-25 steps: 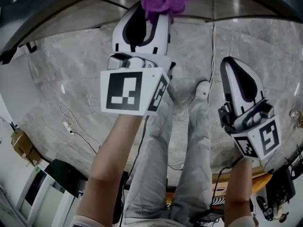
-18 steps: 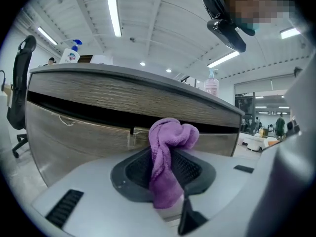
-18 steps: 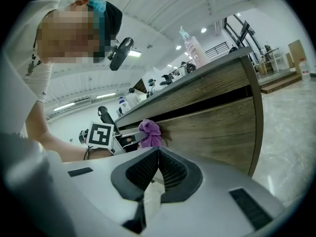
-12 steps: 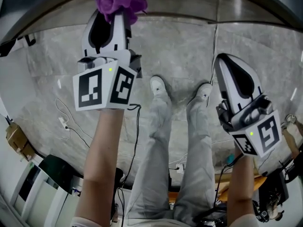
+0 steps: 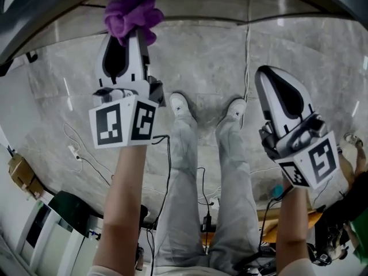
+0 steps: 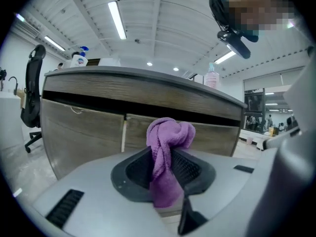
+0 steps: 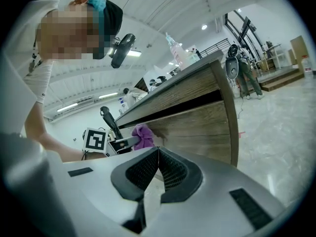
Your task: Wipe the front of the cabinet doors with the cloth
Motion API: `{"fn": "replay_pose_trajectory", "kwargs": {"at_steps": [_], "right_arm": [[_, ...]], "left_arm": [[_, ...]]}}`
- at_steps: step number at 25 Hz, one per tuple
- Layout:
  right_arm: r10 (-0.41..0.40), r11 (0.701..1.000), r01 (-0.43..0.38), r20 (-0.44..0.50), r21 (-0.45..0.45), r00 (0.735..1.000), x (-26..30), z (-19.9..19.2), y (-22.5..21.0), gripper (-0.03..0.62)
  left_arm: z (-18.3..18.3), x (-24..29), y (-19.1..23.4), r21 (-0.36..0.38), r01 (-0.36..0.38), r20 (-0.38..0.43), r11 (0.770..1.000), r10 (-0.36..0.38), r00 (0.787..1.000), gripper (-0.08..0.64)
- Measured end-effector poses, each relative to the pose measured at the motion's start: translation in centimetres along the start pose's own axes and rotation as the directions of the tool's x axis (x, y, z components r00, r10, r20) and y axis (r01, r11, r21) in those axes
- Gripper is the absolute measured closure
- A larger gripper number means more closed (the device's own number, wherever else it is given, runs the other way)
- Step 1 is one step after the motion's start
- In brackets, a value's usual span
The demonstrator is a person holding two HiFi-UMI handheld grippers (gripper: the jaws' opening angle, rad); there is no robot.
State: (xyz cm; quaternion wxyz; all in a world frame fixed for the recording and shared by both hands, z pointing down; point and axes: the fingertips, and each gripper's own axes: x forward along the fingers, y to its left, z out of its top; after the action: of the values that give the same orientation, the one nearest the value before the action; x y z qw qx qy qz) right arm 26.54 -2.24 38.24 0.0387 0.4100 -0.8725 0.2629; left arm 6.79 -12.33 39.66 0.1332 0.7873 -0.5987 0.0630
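the left gripper (image 6: 165,157) pinches a bunched purple cloth (image 6: 169,132) between its jaws. the wad sits up at the front of the wooden cabinet (image 6: 81,132), just right of the seam between its two doors and below the dark gap under its top. the right gripper (image 7: 157,157), jaws pressed together on nothing, hangs off the cabinet's front, well right of the cloth. a spray bottle (image 6: 79,59) stands on the cabinet top.

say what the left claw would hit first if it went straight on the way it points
Probably the wooden cabinet door, just right of the seam between the doors. The purple cloth clamped in the left claw bulges past its tips, so cloth would touch first. Gap is hard to judge.
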Motion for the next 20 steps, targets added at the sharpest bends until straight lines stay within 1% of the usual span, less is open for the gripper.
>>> {"fn": "replay_pose_trajectory", "kwargs": {"at_steps": [3,6,9,12,14,16,18,20], "right_arm": [[-0.013,1.000,0.013,0.006,0.012,1.000,-1.7,0.1,-1.8,0.565],[-0.030,0.999,0.030,0.015,0.022,0.999,-3.6,0.3,-3.8,0.565],[-0.052,0.998,0.051,0.024,0.038,0.998,-5.9,0.1,-5.6,0.565],[-0.073,0.996,0.072,0.020,0.059,0.997,-7.4,-0.7,-6.5,0.565],[-0.085,0.994,0.083,0.014,0.070,0.996,-7.8,-1.5,-7.0,0.565],[-0.096,0.992,0.095,0.010,0.078,0.995,-8.1,-2.2,-7.4,0.565],[-0.108,0.991,0.106,0.011,0.084,0.994,-8.2,-2.8,-7.8,0.565],[-0.119,0.989,0.118,0.013,0.091,0.993,-8.4,-3.1,-8.1,0.565]], "left_arm": [[-2.1,0.9,-5.5,-0.004,0.079,-0.036,0.997,-0.079,0.996,0.462],[-3.6,2.0,-11.4,-0.016,0.157,-0.055,0.987,-0.158,0.986,0.462],[-4.7,2.9,-17.2,-0.020,0.237,-0.069,0.971,-0.238,0.969,0.462],[-5.8,3.6,-21.6,-0.015,0.316,-0.086,0.949,-0.316,0.945,0.462],[-6.7,4.2,-23.5,-0.008,0.359,-0.096,0.933,-0.358,0.929,0.462],[-7.6,5.1,-24.8,-0.016,0.382,-0.108,0.924,-0.381,0.918,0.462],[-8.1,6.1,-25.2,-0.040,0.381,-0.108,0.924,-0.383,0.917,0.462],[-8.2,6.9,-25.2,-0.056,0.371,-0.099,0.927,-0.375,0.922,0.462]]}}
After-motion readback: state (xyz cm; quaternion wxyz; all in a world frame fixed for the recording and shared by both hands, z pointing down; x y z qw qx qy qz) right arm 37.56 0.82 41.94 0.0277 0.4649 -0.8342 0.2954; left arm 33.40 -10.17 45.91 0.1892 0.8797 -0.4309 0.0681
